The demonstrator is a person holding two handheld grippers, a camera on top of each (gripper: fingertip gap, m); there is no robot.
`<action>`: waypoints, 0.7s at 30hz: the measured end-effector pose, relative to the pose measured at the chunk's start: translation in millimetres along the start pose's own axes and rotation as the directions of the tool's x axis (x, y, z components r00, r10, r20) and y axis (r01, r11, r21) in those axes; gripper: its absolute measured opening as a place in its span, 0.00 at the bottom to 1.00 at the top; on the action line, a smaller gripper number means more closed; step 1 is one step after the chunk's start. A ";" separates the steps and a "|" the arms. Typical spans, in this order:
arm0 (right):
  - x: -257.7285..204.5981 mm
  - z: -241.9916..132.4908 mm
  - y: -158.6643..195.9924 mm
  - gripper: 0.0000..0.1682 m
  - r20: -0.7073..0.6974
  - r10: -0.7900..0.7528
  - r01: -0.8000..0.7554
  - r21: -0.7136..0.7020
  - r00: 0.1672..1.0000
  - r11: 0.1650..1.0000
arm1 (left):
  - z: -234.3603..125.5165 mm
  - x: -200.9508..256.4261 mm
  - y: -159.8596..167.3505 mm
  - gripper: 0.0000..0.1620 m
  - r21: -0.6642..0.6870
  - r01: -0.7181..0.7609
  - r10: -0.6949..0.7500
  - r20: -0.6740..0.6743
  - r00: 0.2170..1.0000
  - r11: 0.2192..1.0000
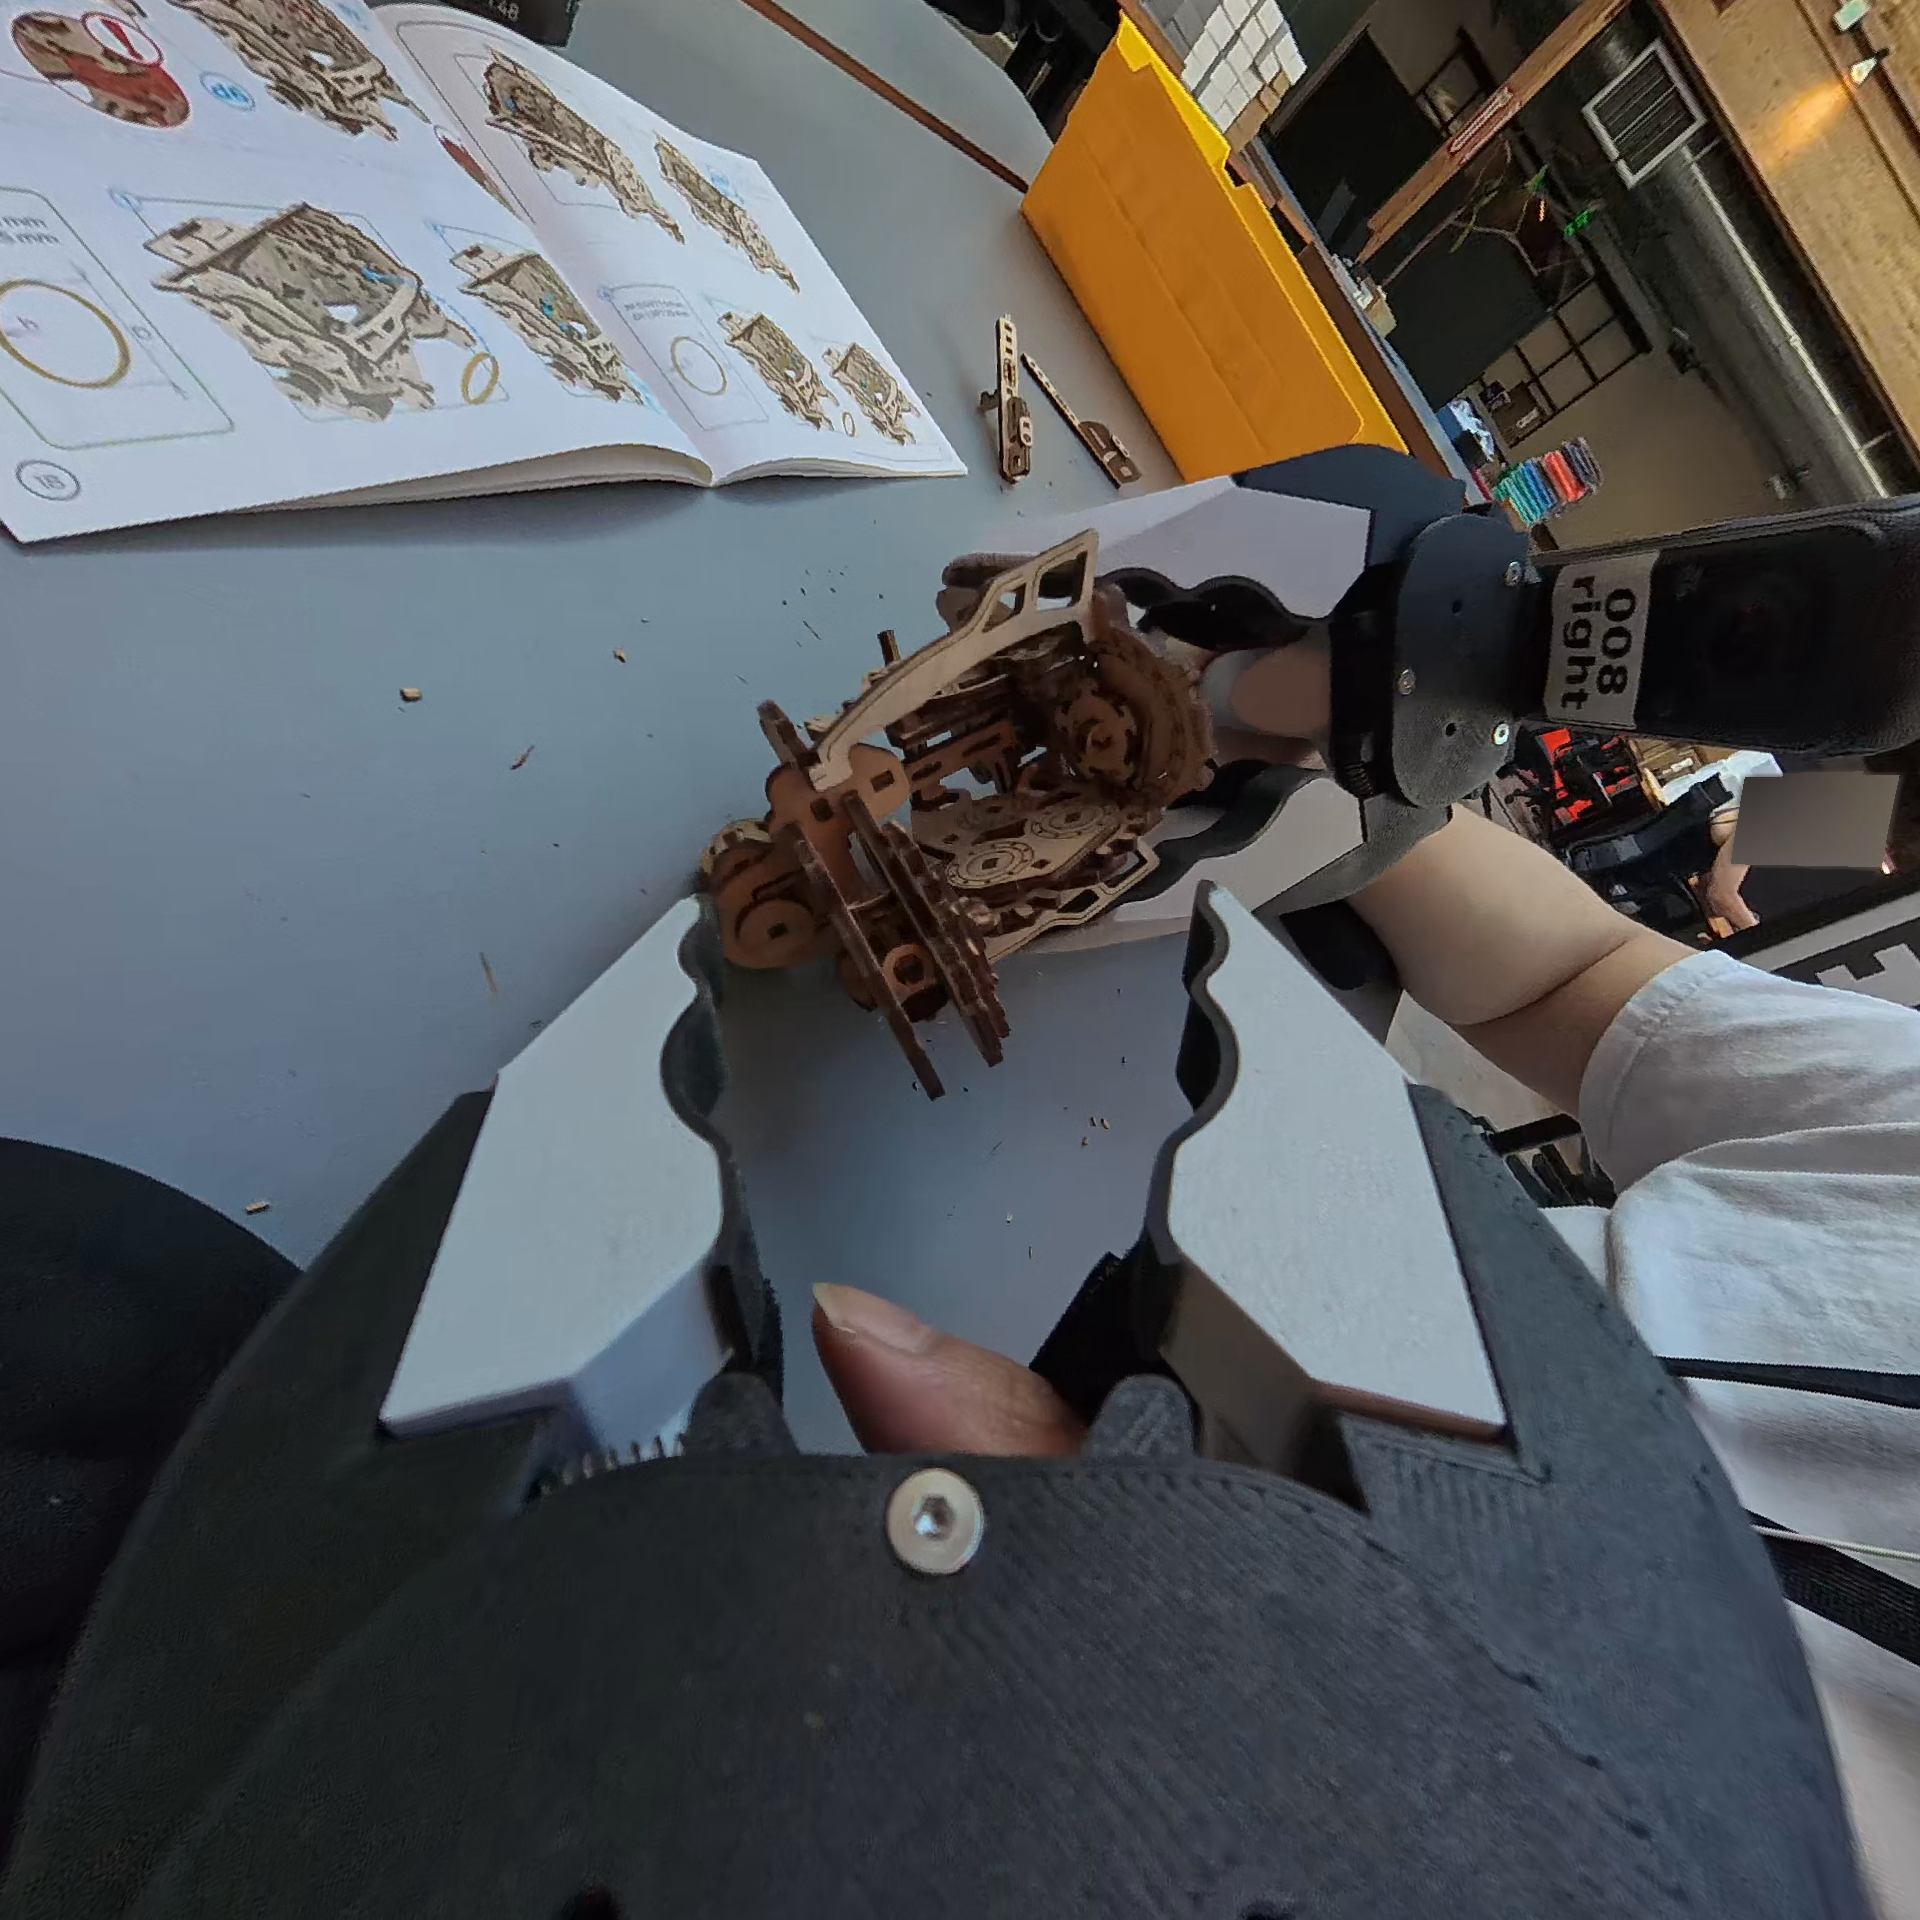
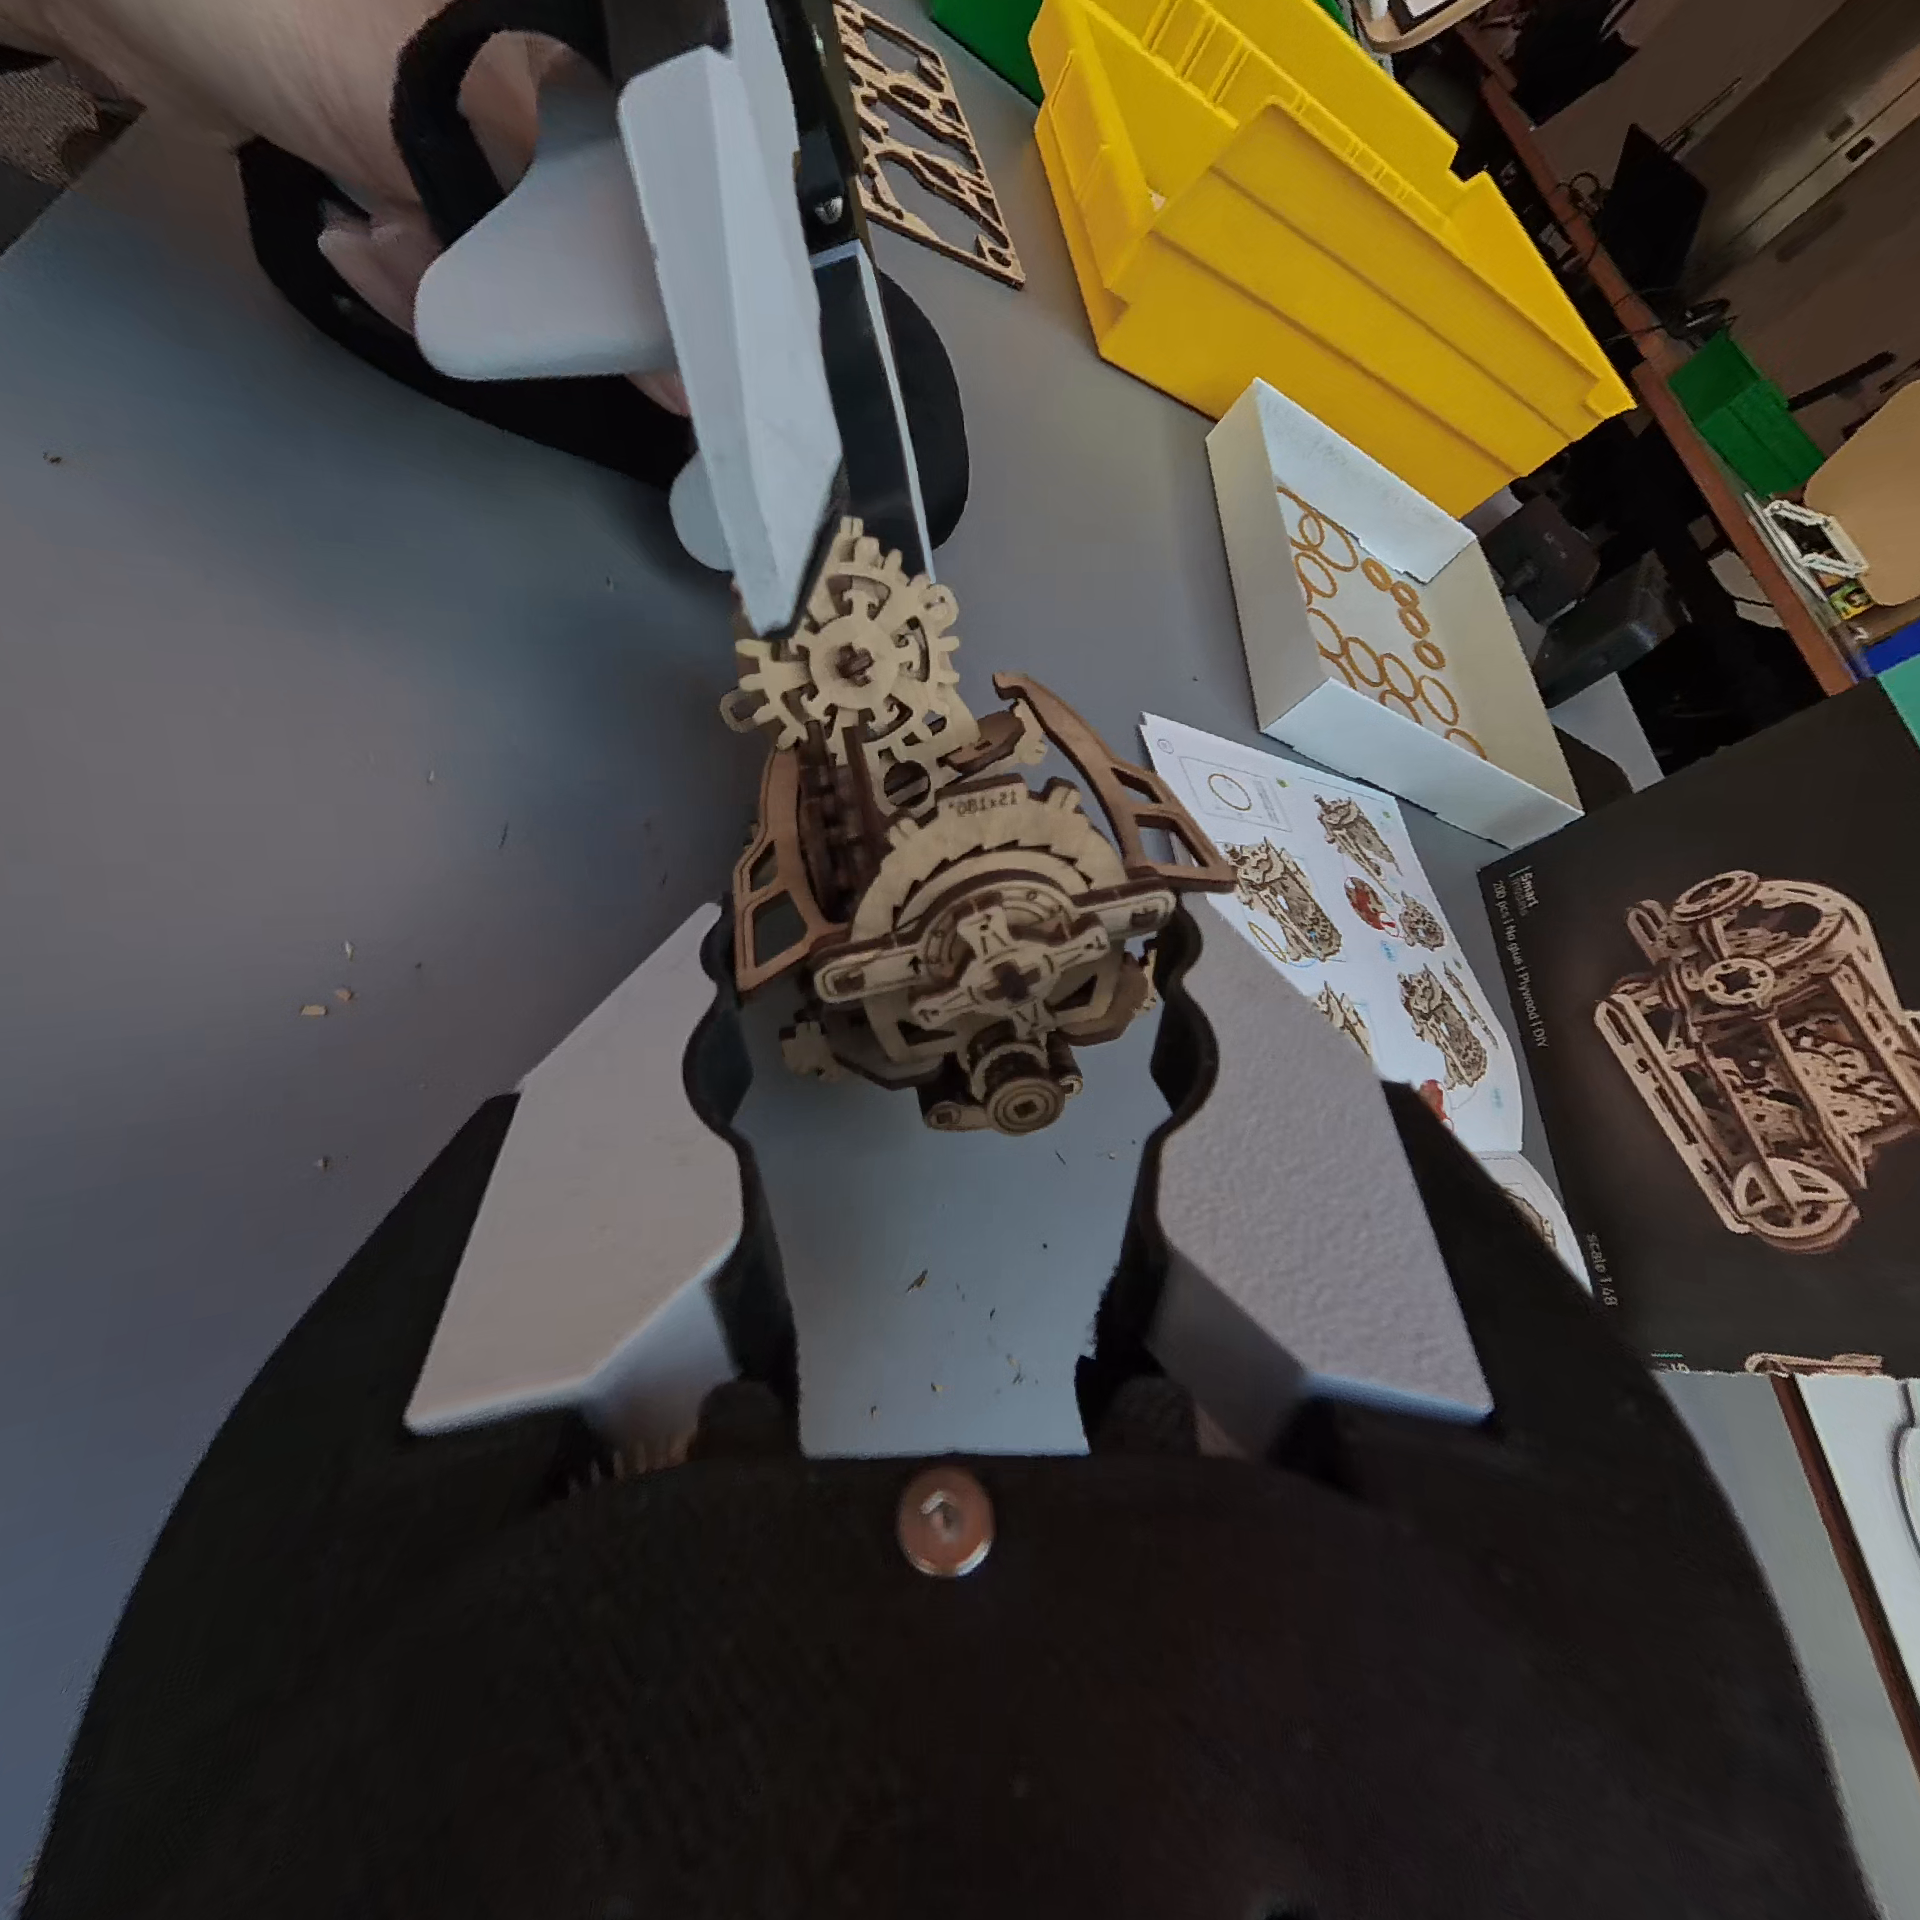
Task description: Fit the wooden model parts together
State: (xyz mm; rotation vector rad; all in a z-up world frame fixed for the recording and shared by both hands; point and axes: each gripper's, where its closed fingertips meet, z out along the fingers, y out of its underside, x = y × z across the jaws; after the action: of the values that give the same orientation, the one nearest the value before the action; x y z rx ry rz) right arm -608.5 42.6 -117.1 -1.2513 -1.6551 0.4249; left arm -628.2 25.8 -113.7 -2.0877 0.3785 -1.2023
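The wooden model [image 1: 966,800], a half-built mechanism of gears and curved frames, is held just above the grey table [image 1: 364,831]. My right gripper [image 2: 948,935] is shut on its round end, one finger on each side. It also shows in the left wrist view [image 1: 1049,748], reaching in from the right. My left gripper [image 1: 951,914] is open, its fingertips on either side of the model's gear end; the left fingertip [image 1: 675,935] is close to a small wheel. In the right wrist view the left gripper [image 2: 847,597] comes down from above onto the toothed gear [image 2: 852,655].
An open instruction booklet [image 1: 416,260] lies at the far left, with two loose wooden parts [image 1: 1013,416] beside it. Yellow bins [image 2: 1299,229], a white box of rings [image 2: 1371,623], a cut-out wooden sheet [image 2: 925,156] and a black box lid [image 2: 1714,1039] surround the work spot. Wood chips are scattered on the table. There is about 4 centimeters between the tips of the two grippers.
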 end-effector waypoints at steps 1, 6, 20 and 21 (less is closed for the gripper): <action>-1.3 -0.7 -0.8 0.47 0.003 -0.013 0.013 0.006 1.000 1.000 | 0.4 -0.1 1.1 0.54 -0.005 0.008 -0.008 -0.003 1.000 1.000; 1.0 -0.8 0.8 0.47 -0.005 -0.010 0.010 0.002 1.000 1.000 | 5.8 4.5 17.3 0.57 -0.097 0.055 -0.058 -0.031 0.998 0.994; -2.5 -13.0 0.7 0.47 -0.048 -0.218 0.215 -0.065 0.975 0.974 | 14.2 -5.1 12.1 0.40 -0.120 0.091 -0.094 -0.025 0.995 0.989; -1.7 -14.5 0.5 0.47 -0.050 -0.215 0.212 -0.065 0.975 0.975 | 17.2 -6.1 13.6 0.39 -0.138 0.089 -0.093 -0.020 0.995 0.986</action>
State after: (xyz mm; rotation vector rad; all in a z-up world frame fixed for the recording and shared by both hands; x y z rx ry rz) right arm -595.9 37.4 -111.7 -1.1030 -1.7425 0.2072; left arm -615.7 26.5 -132.7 -2.2298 0.3915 -1.2906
